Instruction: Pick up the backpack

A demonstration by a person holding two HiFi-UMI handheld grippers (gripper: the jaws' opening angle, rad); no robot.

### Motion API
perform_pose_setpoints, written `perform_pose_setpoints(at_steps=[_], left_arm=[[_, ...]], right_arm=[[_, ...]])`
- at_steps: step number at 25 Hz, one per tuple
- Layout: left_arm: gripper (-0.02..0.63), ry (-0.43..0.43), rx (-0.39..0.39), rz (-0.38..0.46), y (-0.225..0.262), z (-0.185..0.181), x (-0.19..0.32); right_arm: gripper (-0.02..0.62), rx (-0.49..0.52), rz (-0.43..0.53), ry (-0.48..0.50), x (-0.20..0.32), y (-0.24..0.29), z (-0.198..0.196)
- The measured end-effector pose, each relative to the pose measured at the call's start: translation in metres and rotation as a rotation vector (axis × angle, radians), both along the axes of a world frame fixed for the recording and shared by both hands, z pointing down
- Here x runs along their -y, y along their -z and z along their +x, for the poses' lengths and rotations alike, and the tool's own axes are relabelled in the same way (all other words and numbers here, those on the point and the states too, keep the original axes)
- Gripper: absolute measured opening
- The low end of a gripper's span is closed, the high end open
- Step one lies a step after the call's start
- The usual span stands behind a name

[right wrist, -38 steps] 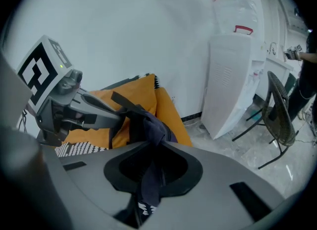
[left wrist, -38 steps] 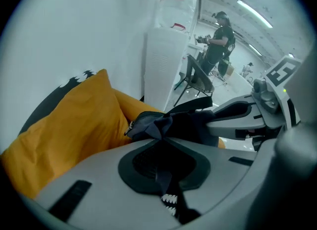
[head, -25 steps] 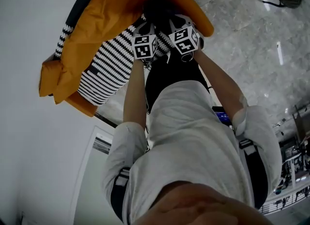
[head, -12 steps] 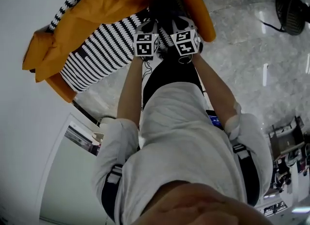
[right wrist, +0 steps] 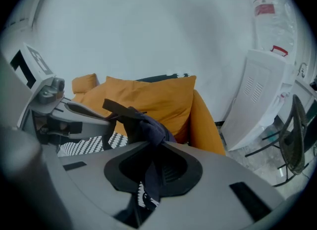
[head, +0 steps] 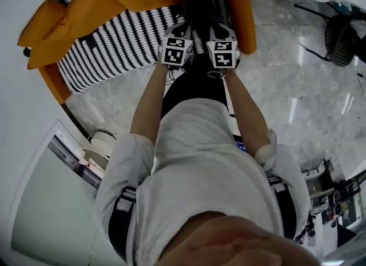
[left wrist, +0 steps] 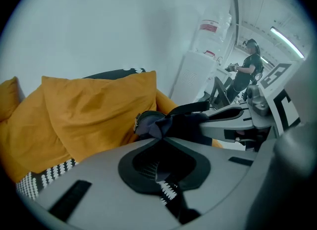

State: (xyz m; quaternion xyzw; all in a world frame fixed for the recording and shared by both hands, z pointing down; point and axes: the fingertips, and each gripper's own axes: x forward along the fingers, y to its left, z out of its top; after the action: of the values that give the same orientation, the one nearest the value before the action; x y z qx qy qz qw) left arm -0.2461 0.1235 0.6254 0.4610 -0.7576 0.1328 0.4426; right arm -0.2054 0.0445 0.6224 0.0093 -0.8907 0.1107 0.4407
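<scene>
Fabric of the dark backpack (head: 192,85) is caught in both tools. We hold it up clear of the orange sofa (head: 240,13), and it hangs between our forearms, in front of our white shirt (head: 200,162). Our left hand-held gripper (left wrist: 159,136) is clenched on a bunched fold of navy cloth and on a black strap (left wrist: 190,108) that runs off to the right. A strip with white zigzag trim (left wrist: 168,192) hangs down out of its dark mouth. Our right hand-held gripper (right wrist: 151,142) is likewise grasping the backpack: a twist of the same navy cloth is pinched between its jaws, and a black strap shows there too, standing out to the left. Seen from above, the two tools sit side by side, close together, each with its marker cube (head: 176,51) turned up towards us. Beyond them a black-and-white striped cushion (head: 114,42) lies on the sofa seat, and a big orange cushion (left wrist: 99,115) leans against the sofa back. The sofa stands on a pale marbled floor (head: 297,87) against a white wall (left wrist: 109,21). A white water dispenser (right wrist: 257,95) with a bottle on top stands to the right of the sofa, and a dark fan (head: 343,39) stands on the floor farther right. In the left gripper view another person (left wrist: 247,68) stands far off.
</scene>
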Motion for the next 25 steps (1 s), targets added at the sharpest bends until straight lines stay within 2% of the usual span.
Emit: perform_pose_setpoints(at_steps=[11, 25], left_arm=[[0.02, 0.076, 0.011, 0.057, 0.033, 0.007, -0.036], [0.02, 0.113, 0.046, 0.096, 0.058, 0.029, -0.08]], right_arm=[[0.074, 0.032, 0.047, -0.073, -0.029, 0.014, 0.014], [0.072, 0.06, 0.077, -0.074, -0.072, 0.04, 0.042]])
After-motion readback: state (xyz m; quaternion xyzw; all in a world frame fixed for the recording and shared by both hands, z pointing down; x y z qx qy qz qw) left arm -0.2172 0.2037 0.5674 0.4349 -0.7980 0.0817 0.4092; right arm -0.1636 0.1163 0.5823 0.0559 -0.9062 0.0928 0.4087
